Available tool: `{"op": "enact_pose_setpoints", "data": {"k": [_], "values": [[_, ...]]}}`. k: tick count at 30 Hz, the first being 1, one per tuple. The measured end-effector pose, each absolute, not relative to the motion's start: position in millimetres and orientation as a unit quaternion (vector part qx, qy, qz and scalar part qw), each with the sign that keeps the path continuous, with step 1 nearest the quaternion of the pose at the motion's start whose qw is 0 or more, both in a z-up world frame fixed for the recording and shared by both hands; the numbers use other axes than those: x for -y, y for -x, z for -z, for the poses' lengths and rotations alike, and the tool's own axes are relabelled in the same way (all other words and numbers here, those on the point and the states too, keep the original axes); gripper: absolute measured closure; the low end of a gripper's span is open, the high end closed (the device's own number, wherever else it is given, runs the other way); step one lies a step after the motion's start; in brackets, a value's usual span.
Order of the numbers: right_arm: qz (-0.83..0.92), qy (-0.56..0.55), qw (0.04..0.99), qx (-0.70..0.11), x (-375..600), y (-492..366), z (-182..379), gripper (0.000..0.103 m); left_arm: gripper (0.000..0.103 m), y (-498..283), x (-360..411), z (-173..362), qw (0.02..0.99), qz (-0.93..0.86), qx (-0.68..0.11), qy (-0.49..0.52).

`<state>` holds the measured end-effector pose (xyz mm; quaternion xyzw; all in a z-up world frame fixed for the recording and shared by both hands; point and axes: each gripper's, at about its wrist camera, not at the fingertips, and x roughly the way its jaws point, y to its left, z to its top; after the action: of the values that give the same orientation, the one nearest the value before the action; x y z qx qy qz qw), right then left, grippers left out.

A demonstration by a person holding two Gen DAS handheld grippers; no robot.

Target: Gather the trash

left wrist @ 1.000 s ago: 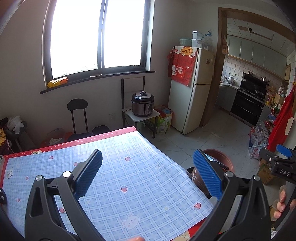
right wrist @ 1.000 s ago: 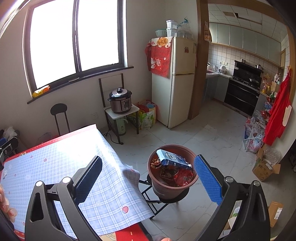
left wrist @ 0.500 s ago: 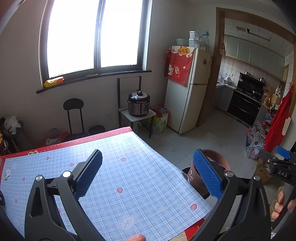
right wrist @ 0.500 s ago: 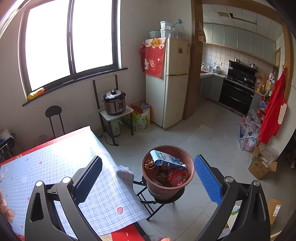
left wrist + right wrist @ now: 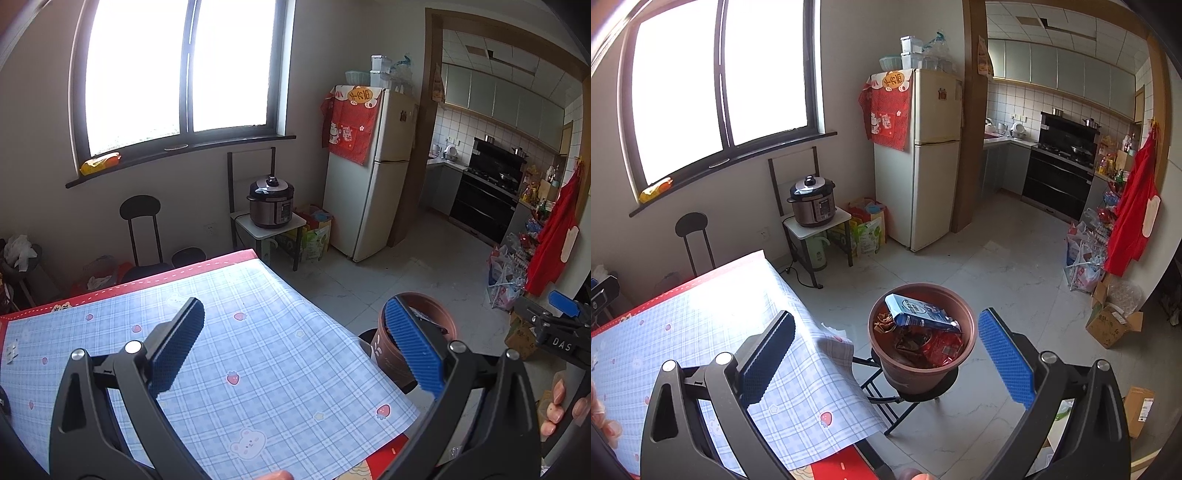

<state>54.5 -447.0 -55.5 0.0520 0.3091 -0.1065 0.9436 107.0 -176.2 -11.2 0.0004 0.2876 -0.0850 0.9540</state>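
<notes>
The left hand-held gripper (image 5: 293, 349) hung wide open and empty above the blue checked tablecloth (image 5: 236, 350) on the desk (image 5: 155, 275), and the right hand-held gripper (image 5: 886, 349), equally spread and holding nothing, looked down past the desk's right edge at the brown plastic bucket (image 5: 919, 373) on a black folding stand (image 5: 886, 398). The collected trash lay inside it, a blue packet (image 5: 919, 312) uppermost over red wrappers (image 5: 942, 347). As I judge it, the bucket sat high on a slight stand, so a careless nudge from a gripper could tip it and spill everything across the floor.
</notes>
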Motion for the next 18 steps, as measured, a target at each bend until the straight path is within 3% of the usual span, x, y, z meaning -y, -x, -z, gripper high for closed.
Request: {"op": "enact_pose_setpoints", "data": {"k": [18], "values": [[0.116, -0.052, 0.940, -0.317, 449.3, -55.2, 63.5, 0.006, 0.006, -112.3, 180.5, 15.4, 0.950, 0.091, -0.297, 0.000]]}}
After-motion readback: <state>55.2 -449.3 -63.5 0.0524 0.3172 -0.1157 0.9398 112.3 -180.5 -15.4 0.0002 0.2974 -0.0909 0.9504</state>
